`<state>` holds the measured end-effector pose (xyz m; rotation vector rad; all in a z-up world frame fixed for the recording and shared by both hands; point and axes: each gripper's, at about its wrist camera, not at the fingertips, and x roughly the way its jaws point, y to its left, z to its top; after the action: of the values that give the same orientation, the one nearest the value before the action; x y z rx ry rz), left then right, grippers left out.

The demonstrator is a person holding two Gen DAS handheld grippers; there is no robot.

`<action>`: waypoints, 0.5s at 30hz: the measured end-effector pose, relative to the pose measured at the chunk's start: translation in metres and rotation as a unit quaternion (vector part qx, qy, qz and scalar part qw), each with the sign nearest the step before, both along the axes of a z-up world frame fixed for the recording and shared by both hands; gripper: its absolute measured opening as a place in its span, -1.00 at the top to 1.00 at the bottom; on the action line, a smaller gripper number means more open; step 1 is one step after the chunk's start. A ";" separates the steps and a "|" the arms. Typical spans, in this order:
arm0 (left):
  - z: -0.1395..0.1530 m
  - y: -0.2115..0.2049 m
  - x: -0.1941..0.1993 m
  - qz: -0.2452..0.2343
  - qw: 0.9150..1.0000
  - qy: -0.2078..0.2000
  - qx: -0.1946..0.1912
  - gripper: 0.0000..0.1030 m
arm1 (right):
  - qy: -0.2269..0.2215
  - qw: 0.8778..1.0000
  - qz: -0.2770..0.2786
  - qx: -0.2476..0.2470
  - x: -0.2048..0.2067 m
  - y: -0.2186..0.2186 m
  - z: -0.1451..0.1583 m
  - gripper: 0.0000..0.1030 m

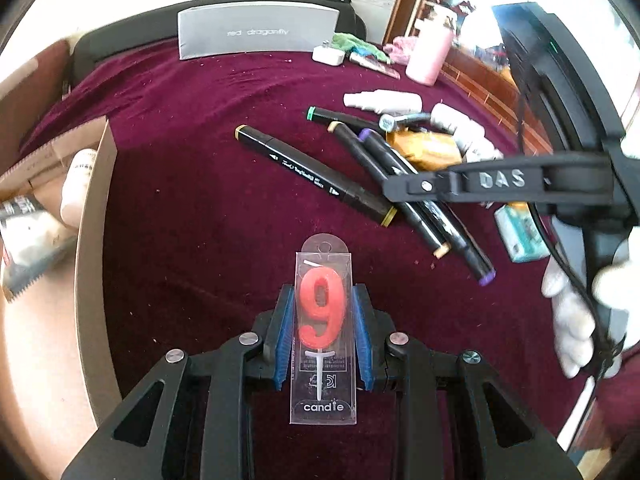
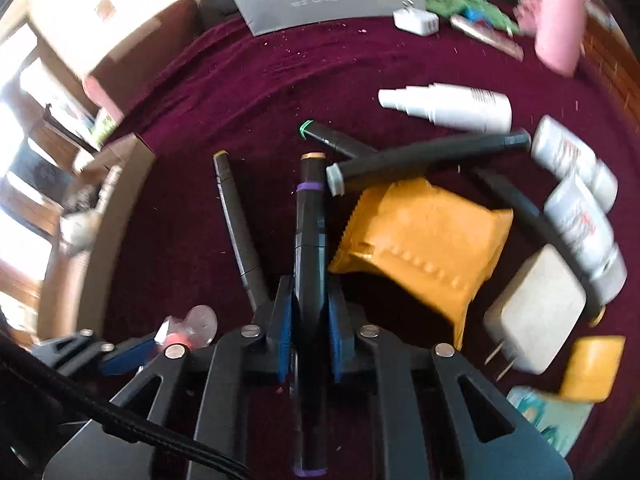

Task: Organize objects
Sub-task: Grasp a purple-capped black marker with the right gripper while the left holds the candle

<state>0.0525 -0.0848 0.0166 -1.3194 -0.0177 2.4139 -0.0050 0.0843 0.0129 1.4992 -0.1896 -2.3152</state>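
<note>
Item: number candle pack (image 1: 323, 332), clamped in my left gripper (image 1: 322, 334) over the cloth's near edge. Item: purple-capped marker (image 2: 308, 264), clenched in my right gripper (image 2: 309, 320). Step: sorting. Next, I judge: carry both to the cardboard box (image 1: 94, 216), left edge.

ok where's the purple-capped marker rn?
Right wrist view, centre: purple-capped marker clamped between the right gripper fingers, just left of the orange pouch.

The cardboard box (image 1: 94, 216) sits left of the markers (image 1: 316, 174), with bottles (image 1: 384, 102) behind them.
</note>
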 end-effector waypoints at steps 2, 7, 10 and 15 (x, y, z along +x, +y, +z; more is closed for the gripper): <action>0.003 -0.002 0.003 0.001 1.000 0.005 0.009 0.55 | 0.002 1.000 -0.012 -0.017 0.006 0.009 0.003 0.76; 0.015 -0.008 0.014 0.001 0.999 0.019 0.032 0.55 | 0.003 0.997 -0.028 -0.065 0.022 0.031 0.013 0.76; 0.016 -0.010 0.020 0.005 0.999 0.019 0.035 0.55 | 0.009 0.999 -0.022 -0.048 0.026 0.029 0.015 0.75; 0.014 -0.013 0.026 0.010 0.999 0.018 0.036 0.55 | 0.012 0.999 -0.034 -0.022 0.030 0.026 0.007 0.68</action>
<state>0.0781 -0.0981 0.0310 -1.2505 -0.1081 2.4293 0.0248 0.1105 0.0200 1.4642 -0.2883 -2.3655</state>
